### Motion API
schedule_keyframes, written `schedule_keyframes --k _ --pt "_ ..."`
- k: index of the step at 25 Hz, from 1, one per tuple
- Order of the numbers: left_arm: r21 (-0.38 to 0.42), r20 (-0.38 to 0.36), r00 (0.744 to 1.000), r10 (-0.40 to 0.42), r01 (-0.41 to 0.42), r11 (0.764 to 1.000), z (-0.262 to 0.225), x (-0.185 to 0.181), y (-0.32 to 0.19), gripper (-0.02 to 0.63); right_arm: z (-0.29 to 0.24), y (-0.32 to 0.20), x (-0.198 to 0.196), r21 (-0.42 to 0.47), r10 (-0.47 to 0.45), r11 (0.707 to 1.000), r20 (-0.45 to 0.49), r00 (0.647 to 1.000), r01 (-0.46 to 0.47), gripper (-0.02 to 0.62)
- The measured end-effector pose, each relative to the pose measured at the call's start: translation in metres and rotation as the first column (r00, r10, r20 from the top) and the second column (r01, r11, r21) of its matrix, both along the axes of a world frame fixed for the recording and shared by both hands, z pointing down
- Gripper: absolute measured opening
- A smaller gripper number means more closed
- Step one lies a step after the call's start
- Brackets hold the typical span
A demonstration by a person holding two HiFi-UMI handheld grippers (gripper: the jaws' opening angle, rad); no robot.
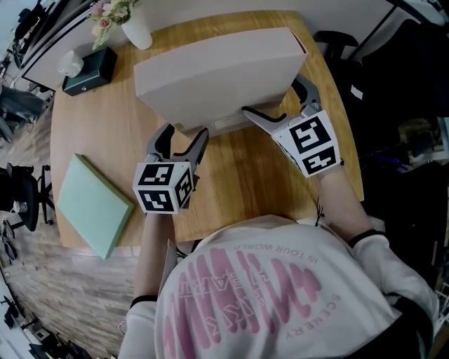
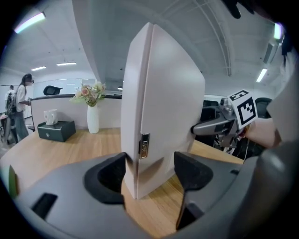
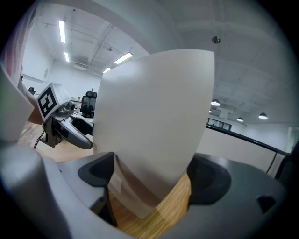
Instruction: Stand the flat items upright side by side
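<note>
You are at a rounded wooden surface in an open office with strip lights on the ceiling. At your far left a green flat item lies flat near the surface's edge, well apart from everything else. Beyond it, in the far left corner, a dark tissue box stands just beside a white vase of flowers.

Your left hand-held gripper reaches the near left lower corner of a pale flat case. In the left gripper view its jaws sit one on each side of the case, closed on it just below a small metal clasp. The case stands on its edge on the wood near the middle of the surface.

Your right hand-held gripper takes the case's near right end. In the right gripper view the case fills the gap between the jaws, which are pressed against it. Each gripper view shows the other gripper beside the case.
</note>
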State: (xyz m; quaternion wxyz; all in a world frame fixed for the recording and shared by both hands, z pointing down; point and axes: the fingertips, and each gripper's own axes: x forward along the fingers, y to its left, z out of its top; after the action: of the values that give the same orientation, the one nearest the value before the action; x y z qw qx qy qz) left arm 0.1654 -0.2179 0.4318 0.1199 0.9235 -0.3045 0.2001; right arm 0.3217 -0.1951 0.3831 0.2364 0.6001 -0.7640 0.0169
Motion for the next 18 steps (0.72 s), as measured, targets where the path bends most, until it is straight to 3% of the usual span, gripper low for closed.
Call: schedule_keyframes --k 11,18 --pt "0.017 -0.045 0.999 0.008 -0.007 1.0 -0.021 -0.001 0.001 0.334 -0.013 0.004 0.006 0.018 0.04 0.999 0.079 0.996 -0.041 0.491" --pt "-0.022 -0.135 0.991 0.013 -0.016 1.0 -0.04 -0.014 0.002 0.318 -0.022 0.014 0.01 0.019 0.119 0.992 0.102 0.988 -0.122 0.491"
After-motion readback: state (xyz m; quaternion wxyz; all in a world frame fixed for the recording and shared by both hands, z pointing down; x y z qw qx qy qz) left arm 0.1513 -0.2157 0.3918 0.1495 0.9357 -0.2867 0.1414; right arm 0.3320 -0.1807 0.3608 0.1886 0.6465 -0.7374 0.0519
